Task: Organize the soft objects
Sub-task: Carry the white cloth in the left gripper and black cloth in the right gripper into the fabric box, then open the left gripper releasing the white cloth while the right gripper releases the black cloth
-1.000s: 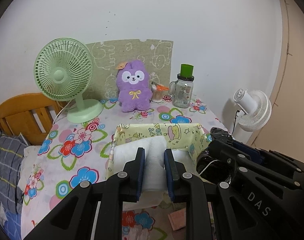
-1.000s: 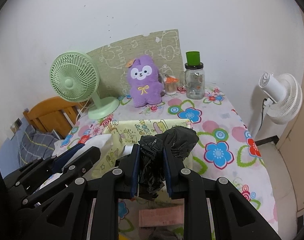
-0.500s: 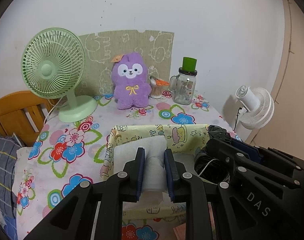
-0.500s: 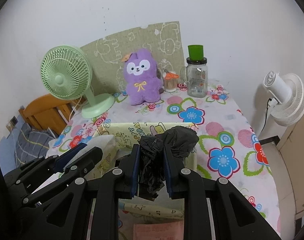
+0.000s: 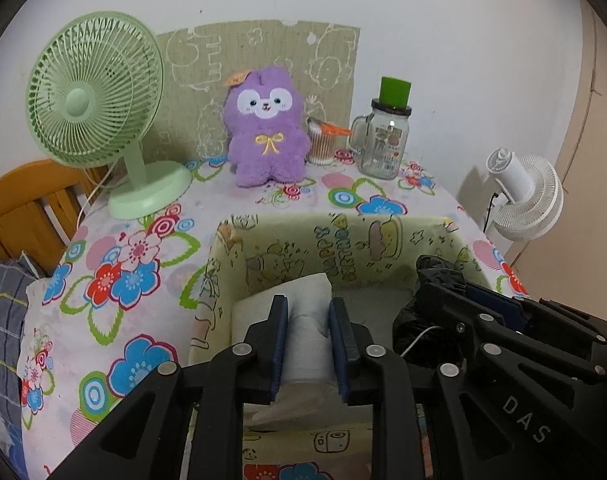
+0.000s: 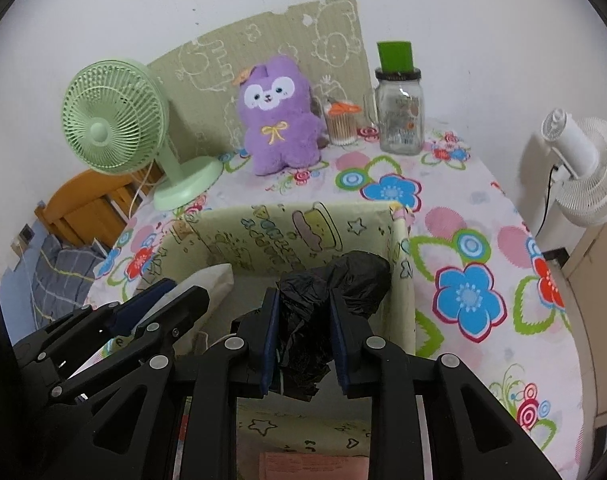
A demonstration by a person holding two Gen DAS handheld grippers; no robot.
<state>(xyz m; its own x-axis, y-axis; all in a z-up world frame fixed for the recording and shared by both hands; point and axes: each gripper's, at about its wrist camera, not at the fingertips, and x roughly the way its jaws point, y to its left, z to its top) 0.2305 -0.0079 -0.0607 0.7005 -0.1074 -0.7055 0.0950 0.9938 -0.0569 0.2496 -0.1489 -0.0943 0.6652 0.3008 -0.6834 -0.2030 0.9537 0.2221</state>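
Note:
My left gripper (image 5: pixel 307 312) is shut on a white soft pack (image 5: pixel 303 300) and holds it inside the left half of a yellow cartoon-print fabric box (image 5: pixel 343 240). My right gripper (image 6: pixel 305 304) is shut on a crumpled black plastic bag (image 6: pixel 343 280) and holds it inside the right half of the same box (image 6: pixel 287 228). The black bag (image 5: pixel 435 280) and the right gripper show at the right of the left wrist view. The white pack (image 6: pixel 211 280) shows at the left of the right wrist view. A purple plush toy (image 5: pixel 265 128) sits at the back of the table.
A green desk fan (image 5: pixel 99 100) stands back left. A glass jar with a green lid (image 5: pixel 385 140) and a cup of cotton swabs (image 5: pixel 323 144) stand back right. A white fan (image 5: pixel 523 196) stands off the table's right side. A wooden chair (image 5: pixel 27 204) is at the left.
Both grippers have moved forward and down with their loads, which now sit lower inside the yellow box. The jaws have stayed shut.

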